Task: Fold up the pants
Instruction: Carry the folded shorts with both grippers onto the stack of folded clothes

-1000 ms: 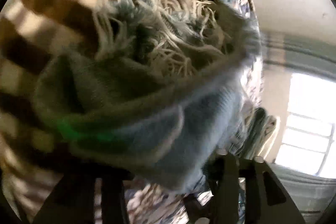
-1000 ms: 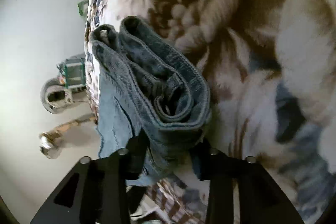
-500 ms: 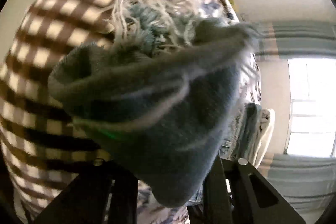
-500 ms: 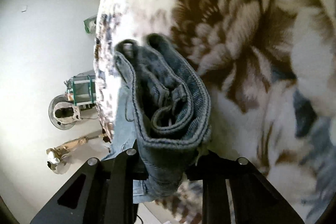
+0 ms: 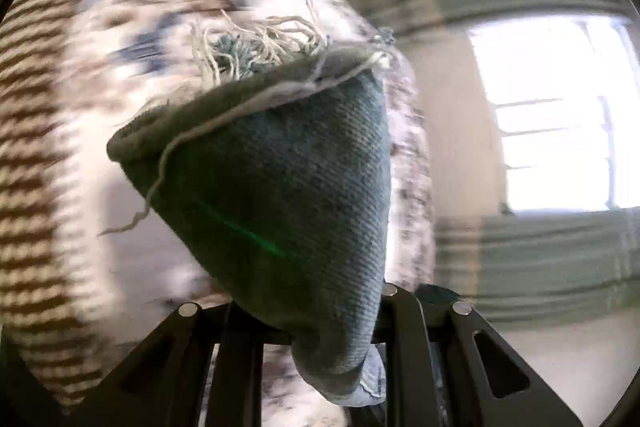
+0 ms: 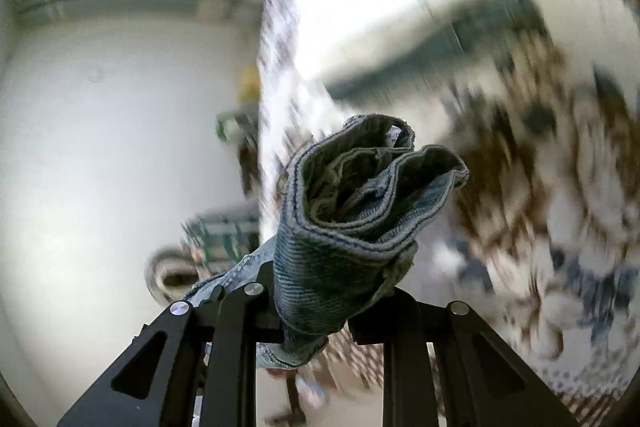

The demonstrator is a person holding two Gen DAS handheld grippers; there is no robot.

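The pants are blue denim jeans. In the left wrist view my left gripper [image 5: 316,339] is shut on a frayed leg hem [image 5: 288,187], which stands up in front of the lens with loose white threads at its top. In the right wrist view my right gripper [image 6: 316,307] is shut on the bunched, folded waistband [image 6: 360,219]; more denim hangs down left of the fingers. Both ends are held in the air above a floral blanket [image 6: 540,187]. The rest of the pants is hidden.
The floral blanket [image 5: 140,27] covers a bed, with a brown checked cloth [image 5: 28,147] at its left. A bright window [image 5: 560,115] and grey curtains lie to the right. A white wall [image 6: 100,147] and blurred clutter [image 6: 224,239] show in the right wrist view.
Both grippers have lifted and swung with the denim still held. The bed has dropped away, and the window and wall have come into view. The background is motion-blurred.
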